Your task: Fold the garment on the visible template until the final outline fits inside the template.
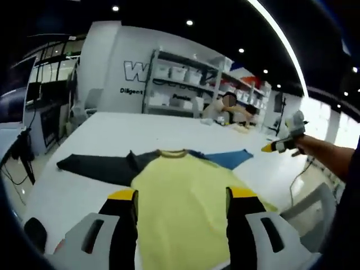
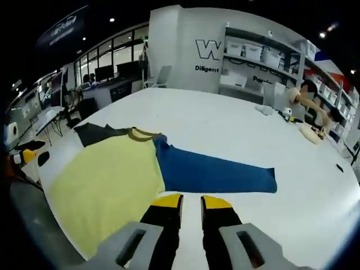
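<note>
A long-sleeved shirt lies flat on the white table (image 1: 169, 126). It has a yellow body (image 1: 183, 185), an olive collar (image 1: 171, 152), a dark sleeve (image 1: 95, 166) and a blue sleeve (image 1: 228, 158). My left gripper (image 1: 183, 197) hovers over the yellow body, open wide and holding nothing. The right gripper (image 1: 279, 145) hangs in a hand above the table's right side. In the right gripper view the yellow body (image 2: 107, 180) spreads left and the blue sleeve (image 2: 216, 171) stretches right. My right gripper (image 2: 192, 203) is above the bare table just below that sleeve, its jaws a narrow gap apart and holding nothing.
A person (image 1: 228, 107) sits at the far end of the table near small items (image 2: 312, 132). Shelves with bins (image 1: 180, 84) line the back wall. Desks with monitors (image 2: 101, 76) stand beyond the table's edge (image 2: 56, 149).
</note>
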